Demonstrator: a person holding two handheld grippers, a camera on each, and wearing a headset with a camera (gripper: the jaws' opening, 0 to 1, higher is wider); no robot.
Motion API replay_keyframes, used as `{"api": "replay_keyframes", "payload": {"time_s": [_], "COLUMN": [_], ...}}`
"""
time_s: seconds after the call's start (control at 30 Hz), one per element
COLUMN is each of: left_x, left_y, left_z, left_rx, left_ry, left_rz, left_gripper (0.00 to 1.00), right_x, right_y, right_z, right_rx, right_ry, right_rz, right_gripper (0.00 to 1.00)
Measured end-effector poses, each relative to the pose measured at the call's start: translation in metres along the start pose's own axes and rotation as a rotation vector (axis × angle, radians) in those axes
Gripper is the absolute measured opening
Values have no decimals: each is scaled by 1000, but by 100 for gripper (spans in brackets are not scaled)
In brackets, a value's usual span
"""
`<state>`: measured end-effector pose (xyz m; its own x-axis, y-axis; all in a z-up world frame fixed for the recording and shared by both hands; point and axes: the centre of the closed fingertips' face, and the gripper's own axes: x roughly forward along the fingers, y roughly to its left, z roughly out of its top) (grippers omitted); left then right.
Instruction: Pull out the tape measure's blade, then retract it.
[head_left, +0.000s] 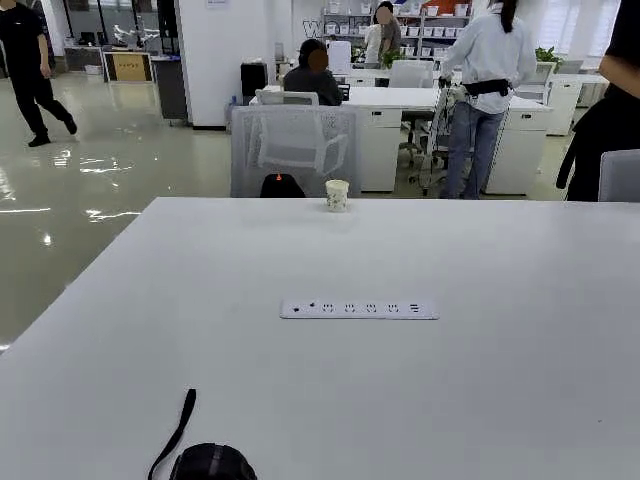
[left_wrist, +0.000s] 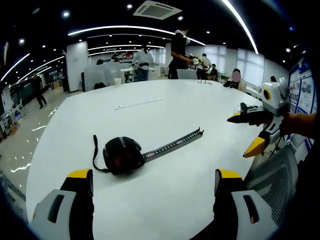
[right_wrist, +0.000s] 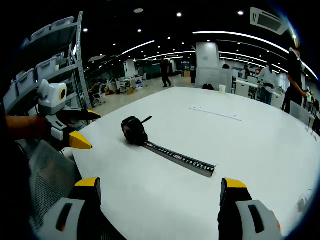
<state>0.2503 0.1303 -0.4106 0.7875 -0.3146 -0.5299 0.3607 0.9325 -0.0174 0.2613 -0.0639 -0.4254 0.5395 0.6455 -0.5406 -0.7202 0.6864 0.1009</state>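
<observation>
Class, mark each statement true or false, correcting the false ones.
1. The blade of the tape measure lies partly pulled out on the table. True.
2. The left gripper is shut on the tape measure. False: the left gripper is open, clear of it.
3. A paper cup stands near the table's far edge. True.
4. The right gripper grips the blade's tip. False: the right gripper is open, holding nothing.
</observation>
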Motion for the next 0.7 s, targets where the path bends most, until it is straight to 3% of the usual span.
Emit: {"api": "replay_keyframes", "payload": {"time_s": [0.43,0.7], "left_x": [4,6], "left_y": [-3,-2], "left_z": [0,-1], "left_rx": [-11,-17], "left_ry": [-7,-5], "left_rz": [4,13], "left_gripper": [99,99], "right_x": [-1,0], "right_y": [-2,0], "right_z": [-1,-5], "right_rx": [4,-13], "right_ry": [-2,13], "right_rz": [4,35], "right_gripper": [99,99]}}
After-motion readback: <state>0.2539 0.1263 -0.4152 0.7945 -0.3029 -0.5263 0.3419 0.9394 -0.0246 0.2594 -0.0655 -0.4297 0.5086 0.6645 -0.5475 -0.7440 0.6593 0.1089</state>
